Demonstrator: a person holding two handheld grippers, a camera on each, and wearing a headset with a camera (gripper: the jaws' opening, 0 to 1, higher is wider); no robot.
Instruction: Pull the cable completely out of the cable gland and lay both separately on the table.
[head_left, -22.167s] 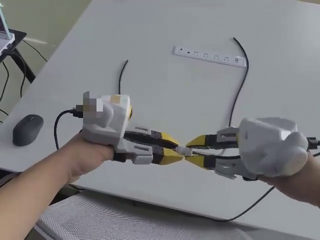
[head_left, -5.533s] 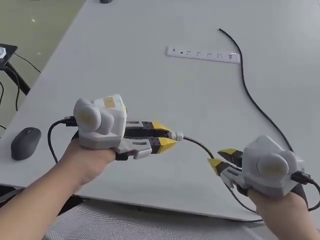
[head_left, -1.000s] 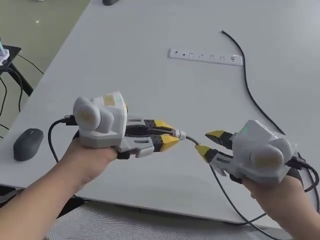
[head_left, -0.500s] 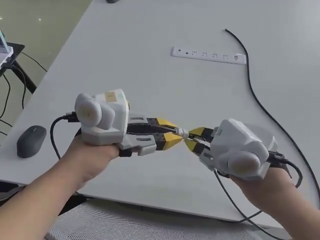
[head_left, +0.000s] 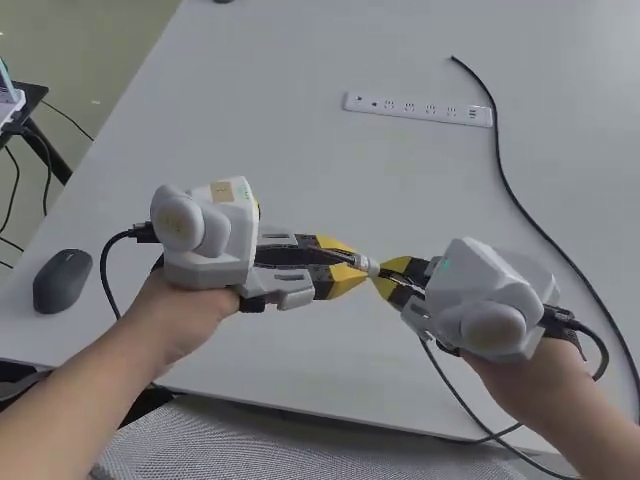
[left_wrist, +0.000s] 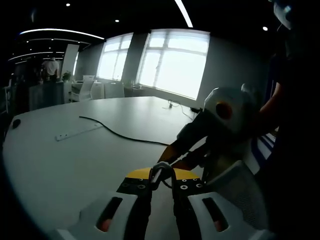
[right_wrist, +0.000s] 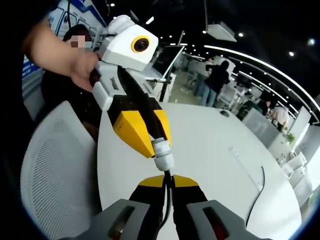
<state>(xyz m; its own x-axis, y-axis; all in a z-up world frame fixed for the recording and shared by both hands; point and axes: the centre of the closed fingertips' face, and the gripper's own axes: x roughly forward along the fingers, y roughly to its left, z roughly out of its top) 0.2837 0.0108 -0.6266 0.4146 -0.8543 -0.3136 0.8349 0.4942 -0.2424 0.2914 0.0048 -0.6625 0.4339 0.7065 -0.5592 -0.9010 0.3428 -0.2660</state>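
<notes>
Sticking out past the yellow tips of the left gripper (head_left: 348, 272), the one white cable gland (head_left: 367, 267) is held up over the near part of the white table (head_left: 300, 150), not lying on it. The left gripper's jaws are clamped on the gland's body. In the right gripper view, the one black cable (right_wrist: 168, 189) runs straight into the gland's free end, so the gland has the cable in it.

At 3 o'clock from the gland in the head view, the right gripper (head_left: 386, 280) points at it. Its jaws are pressed together on the cable just behind the gland, and the two pairs of tips are nearly touching. Below that gripper a thin black line drops toward 5 o'clock, past the table's edge. Two hands hold the two grippers, one each.

One white power strip (head_left: 418, 108) lies flat on the table at 12 o'clock from the gland, well apart from it. One black lead (head_left: 512, 200) curves over the tabletop from 1 o'clock down toward 3 o'clock; I cannot tell whether it is the same cable. One dark mouse (head_left: 62, 281) sits at 9 o'clock, near the table's left edge.
</notes>
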